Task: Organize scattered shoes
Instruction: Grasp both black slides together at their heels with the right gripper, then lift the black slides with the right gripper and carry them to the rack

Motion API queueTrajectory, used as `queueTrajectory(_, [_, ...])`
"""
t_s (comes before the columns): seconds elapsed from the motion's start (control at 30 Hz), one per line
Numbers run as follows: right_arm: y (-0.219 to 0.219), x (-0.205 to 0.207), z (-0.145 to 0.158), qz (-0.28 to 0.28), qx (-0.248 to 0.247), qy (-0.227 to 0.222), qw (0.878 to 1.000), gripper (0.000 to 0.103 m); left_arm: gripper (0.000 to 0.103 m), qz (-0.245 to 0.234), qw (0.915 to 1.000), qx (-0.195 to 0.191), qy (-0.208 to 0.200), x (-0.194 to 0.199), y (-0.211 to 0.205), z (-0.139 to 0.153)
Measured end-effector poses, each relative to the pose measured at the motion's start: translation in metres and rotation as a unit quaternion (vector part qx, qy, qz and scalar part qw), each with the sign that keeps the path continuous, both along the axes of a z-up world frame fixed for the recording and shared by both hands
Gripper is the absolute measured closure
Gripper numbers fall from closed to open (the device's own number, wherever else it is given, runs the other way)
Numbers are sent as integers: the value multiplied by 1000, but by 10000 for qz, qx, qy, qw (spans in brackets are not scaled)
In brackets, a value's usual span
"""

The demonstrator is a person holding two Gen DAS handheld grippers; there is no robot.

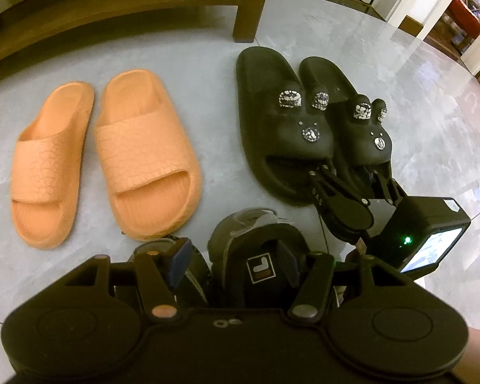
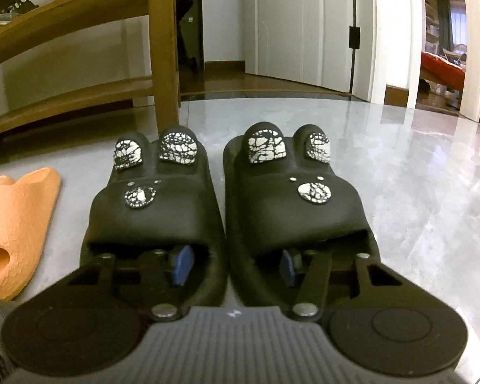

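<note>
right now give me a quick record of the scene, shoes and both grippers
orange slippers: paired side by side on floor
black bunny slippers: paired, touching
right gripper: one finger inside each black slipper, pinching their inner walls together
left gripper: around a grey sneaker, contact unclear
wooden rack: behind the slippers

Black grippers (image 2: 235, 264), blue pads (image 2: 182, 264), silver screws

Two orange slides (image 1: 105, 156) sit as a pair on the grey floor; beside them, two black slippers (image 1: 310, 128) with rabbit ears, four speckled ears in all. Two dark sneakers (image 1: 256, 256) lie under the left gripper (image 1: 233, 259). Two grippers are in view, the right gripper (image 2: 236, 264) among them.
</note>
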State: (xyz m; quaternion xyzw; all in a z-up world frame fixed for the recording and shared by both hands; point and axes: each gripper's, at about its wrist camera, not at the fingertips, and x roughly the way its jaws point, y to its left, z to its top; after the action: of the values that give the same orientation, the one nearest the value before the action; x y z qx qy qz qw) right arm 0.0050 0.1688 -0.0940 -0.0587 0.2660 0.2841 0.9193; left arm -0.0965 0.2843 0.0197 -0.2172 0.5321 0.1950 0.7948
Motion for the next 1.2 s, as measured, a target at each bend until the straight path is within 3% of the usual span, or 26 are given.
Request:
queueTrajectory(0.03, [2,0,0,-50,-38,-17,10000,42,45,-7,10000,-13,6,0,0,-1])
queueTrajectory(0.13, [11,4,-2,-434,-180,48,9989,4,45,-23,10000,-71,13,3,1,-1])
queueTrajectory(0.3, [20,19,-4,-623,-72,253,9977,2,45,-40,9999,-97,-32,6,3,-2])
queueTrajectory(0.33, [23,21,-4,-655,-59,256,9975,4,45,-46,9999,-105,-25,6,3,-3])
queueTrajectory(0.4, [25,22,-3,-653,-9,170,9977,20,45,-74,9999,-148,15,8,4,-6])
queueTrajectory(0.47, [24,21,-2,-516,77,121,9986,43,45,-105,9997,-198,61,9,5,-9])
queueTrajectory(0.87, [19,11,6,-28,125,-298,9995,65,44,398,9991,-60,-116,1,7,9])
queueTrajectory(1.2, [-6,6,30,206,276,-307,9989,68,44,309,9990,187,-278,3,-6,29])
